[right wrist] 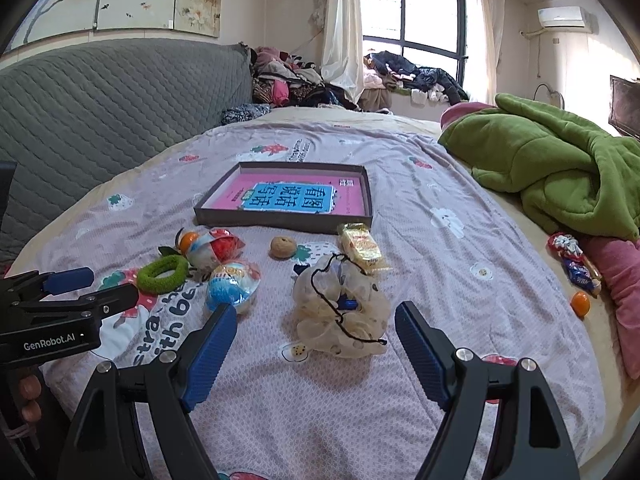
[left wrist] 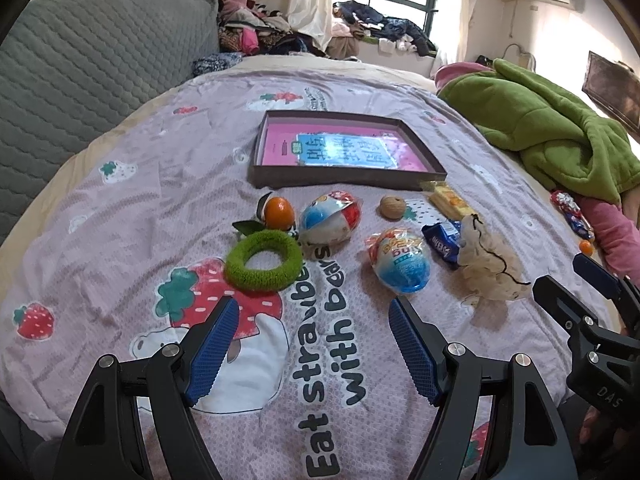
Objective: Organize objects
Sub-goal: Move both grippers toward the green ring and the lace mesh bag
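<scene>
A dark shallow box (left wrist: 256, 152) (right wrist: 370, 208) with a pink and blue sheet inside lies on the bed. In front of it lie a green hair ring (left wrist: 262, 260) (right wrist: 162, 274), an orange (left wrist: 279, 213), two wrapped toy eggs (left wrist: 332, 216) (left wrist: 400, 266), a tan ball (left wrist: 391, 207) (right wrist: 283, 247), a yellow snack pack (left wrist: 450, 200) (right wrist: 362, 246), a blue packet (left wrist: 442, 242) and a cream scrunchie (left wrist: 486, 270) (right wrist: 340, 312). My left gripper (left wrist: 314, 308) is open near the ring and an egg. My right gripper (right wrist: 316, 314) is open with the scrunchie between its fingers.
A green blanket (right wrist: 560, 176) is heaped at the right, with candy wrappers (right wrist: 576, 264) and a small orange (right wrist: 580, 303) beside pink cloth. A grey quilted headboard (right wrist: 100, 108) stands at the left. Clothes are piled under the window (right wrist: 412, 20).
</scene>
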A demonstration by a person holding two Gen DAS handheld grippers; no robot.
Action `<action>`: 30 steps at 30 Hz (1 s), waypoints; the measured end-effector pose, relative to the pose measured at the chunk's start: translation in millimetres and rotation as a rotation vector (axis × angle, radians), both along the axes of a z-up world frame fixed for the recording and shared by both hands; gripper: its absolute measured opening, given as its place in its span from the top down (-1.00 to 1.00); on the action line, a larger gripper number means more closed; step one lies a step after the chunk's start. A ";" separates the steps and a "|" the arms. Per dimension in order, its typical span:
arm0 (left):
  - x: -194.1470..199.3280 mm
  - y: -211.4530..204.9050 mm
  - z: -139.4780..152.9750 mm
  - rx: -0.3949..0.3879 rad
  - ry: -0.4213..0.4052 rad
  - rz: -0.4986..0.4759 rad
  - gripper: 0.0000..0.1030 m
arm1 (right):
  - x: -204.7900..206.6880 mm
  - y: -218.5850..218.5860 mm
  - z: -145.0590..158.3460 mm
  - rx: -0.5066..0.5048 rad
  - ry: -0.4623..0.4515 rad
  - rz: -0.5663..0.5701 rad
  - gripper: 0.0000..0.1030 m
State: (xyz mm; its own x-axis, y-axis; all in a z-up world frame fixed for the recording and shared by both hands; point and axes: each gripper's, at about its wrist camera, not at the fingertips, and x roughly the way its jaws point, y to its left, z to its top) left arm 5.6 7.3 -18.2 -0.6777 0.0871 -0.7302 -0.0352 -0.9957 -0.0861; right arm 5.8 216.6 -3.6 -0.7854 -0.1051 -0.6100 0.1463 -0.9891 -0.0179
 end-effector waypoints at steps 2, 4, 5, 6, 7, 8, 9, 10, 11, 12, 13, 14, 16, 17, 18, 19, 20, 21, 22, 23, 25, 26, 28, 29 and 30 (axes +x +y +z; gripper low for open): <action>-2.5 0.5 -3.8 -0.001 -0.006 -0.002 -0.52 | -2.9 0.5 -3.9 0.000 -0.009 -0.003 -0.57; -5.5 -0.1 -7.7 0.003 -0.014 -0.005 -0.52 | -5.5 0.6 -6.9 0.000 -0.018 -0.005 -0.57; -7.0 -0.9 -9.5 0.004 -0.016 -0.004 -0.52 | -7.2 0.7 -8.7 -0.001 -0.022 -0.006 -0.57; -9.3 -2.3 -11.7 0.002 -0.017 0.000 -0.52 | -8.8 0.8 -10.5 0.000 -0.027 -0.008 -0.57; -11.3 -4.2 -13.3 -0.001 -0.017 0.004 -0.52 | -10.0 0.9 -12.0 0.000 -0.031 -0.009 -0.57; -13.4 -5.6 -15.2 -0.002 -0.019 0.006 -0.52 | -12.0 1.1 -14.3 0.000 -0.035 -0.011 -0.57; -15.5 -7.2 -17.2 -0.002 -0.024 0.008 -0.52 | -13.4 1.2 -15.7 -0.001 -0.038 -0.013 -0.57; -17.3 -8.8 -19.0 0.000 -0.030 0.012 -0.52 | -14.7 1.0 -16.9 -0.002 -0.041 -0.015 -0.57; -18.9 -10.6 -20.8 0.004 -0.037 0.015 -0.52 | -16.8 1.0 -19.0 -0.004 -0.049 -0.015 -0.57; -21.2 -12.3 -23.2 0.010 -0.044 0.016 -0.52 | -18.2 1.2 -20.3 -0.005 -0.053 -0.014 -0.57; -22.6 -13.7 -25.0 0.016 -0.048 0.016 -0.52 | -19.6 1.0 -21.8 -0.004 -0.057 -0.015 -0.57; -24.4 -14.1 -26.6 0.017 -0.051 0.015 -0.52 | -21.0 0.8 -23.2 -0.003 -0.060 -0.015 -0.57; -27.7 -14.4 -28.8 0.011 -0.053 0.015 -0.52 | -23.9 0.2 -25.6 0.000 -0.065 -0.016 -0.57; -29.3 -14.4 -29.7 0.009 -0.054 0.013 -0.52 | -25.9 0.0 -26.9 0.000 -0.069 -0.018 -0.57; -31.2 -13.9 -31.0 0.006 -0.054 0.011 -0.52 | -27.0 -0.1 -27.8 0.000 -0.071 -0.018 -0.57; -33.4 -13.5 -32.1 0.003 -0.055 0.010 -0.52 | -29.1 -0.5 -28.9 -0.001 -0.075 -0.017 -0.57; -35.3 -13.5 -32.9 -0.001 -0.055 0.011 -0.52 | -30.9 -0.6 -29.7 0.001 -0.078 -0.017 -0.57; -38.5 -13.7 -33.8 -0.004 -0.054 0.012 -0.52 | -32.4 -0.9 -30.6 0.003 -0.080 -0.018 -0.57; -40.7 -14.1 -34.2 -0.006 -0.055 0.012 -0.52 | -34.9 -1.6 -31.8 0.007 -0.085 -0.017 -0.57; -43.9 -15.1 -34.8 -0.005 -0.054 0.012 -0.52 | -36.8 -1.9 -32.5 0.010 -0.087 -0.018 -0.57; -50.2 -16.3 -36.5 -0.001 -0.058 0.007 -0.52 | -40.0 -2.5 -33.2 0.013 -0.089 -0.017 -0.57; -53.3 -17.4 -36.8 0.003 -0.060 0.005 -0.52 | -42.8 -3.2 -33.8 0.017 -0.093 -0.018 -0.57; -59.9 -18.4 -38.3 0.015 -0.061 -0.001 -0.52 | -46.8 -3.7 -34.2 0.020 -0.096 -0.020 -0.57; -64.7 -18.5 -39.9 0.022 -0.070 -0.004 -0.52 | -49.2 -3.8 -34.6 0.022 -0.100 -0.022 -0.57; -68.0 -18.3 -41.7 0.030 -0.074 -0.010 -0.52 | -51.9 -4.0 -35.3 0.024 -0.105 -0.023 -0.57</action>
State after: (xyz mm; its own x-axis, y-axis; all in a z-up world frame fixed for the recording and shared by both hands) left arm -62.4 -10.9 -60.0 -0.6208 0.1161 -0.7753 -0.0379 -0.9923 -0.1183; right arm -46.1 212.5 -38.9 -0.7193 -0.0722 -0.6910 0.1255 -0.9917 -0.0271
